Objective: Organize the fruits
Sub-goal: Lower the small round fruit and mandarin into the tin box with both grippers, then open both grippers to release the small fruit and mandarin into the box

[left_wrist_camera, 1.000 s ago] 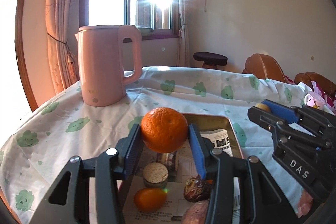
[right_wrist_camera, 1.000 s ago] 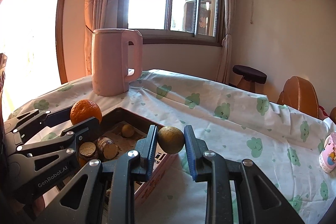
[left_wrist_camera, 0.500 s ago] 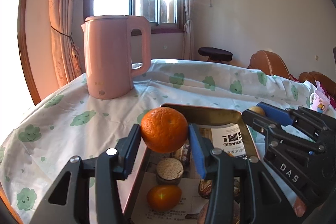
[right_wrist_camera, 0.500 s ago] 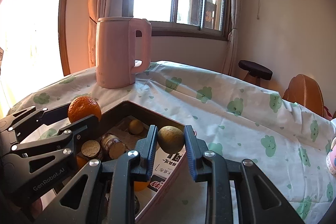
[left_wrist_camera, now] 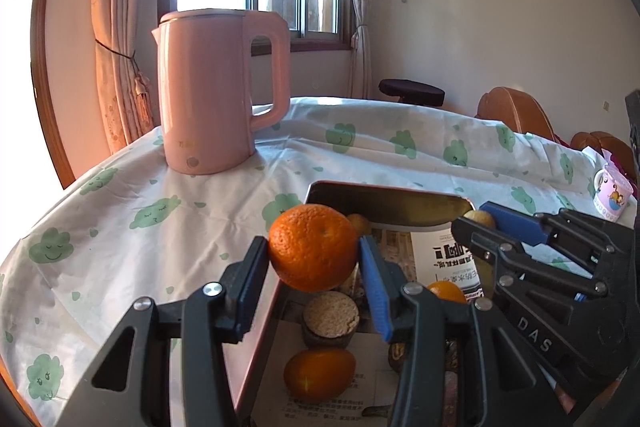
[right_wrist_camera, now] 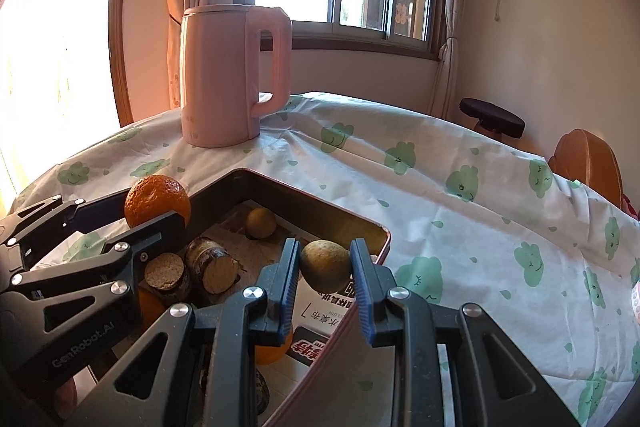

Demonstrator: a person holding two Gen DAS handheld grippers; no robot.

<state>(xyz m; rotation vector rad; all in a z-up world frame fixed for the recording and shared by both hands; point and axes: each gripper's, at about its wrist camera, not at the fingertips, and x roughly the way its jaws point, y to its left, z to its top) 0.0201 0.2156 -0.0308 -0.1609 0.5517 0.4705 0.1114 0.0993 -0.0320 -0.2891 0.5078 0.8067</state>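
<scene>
While clamped between the left gripper's jaws above the tray's near-left rim, orange; beside it, over the tray's right edge, yellow-green fruit pinched in the right gripper's jaws; behind on the table, pink kettle.

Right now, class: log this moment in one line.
left gripper: holds orange | right gripper: holds yellowish fruit | both above tray

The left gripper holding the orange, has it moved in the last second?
Yes. The left gripper, shut on the round orange, has advanced toward the pink kettle, which looms larger and nearer in its own view.
</scene>
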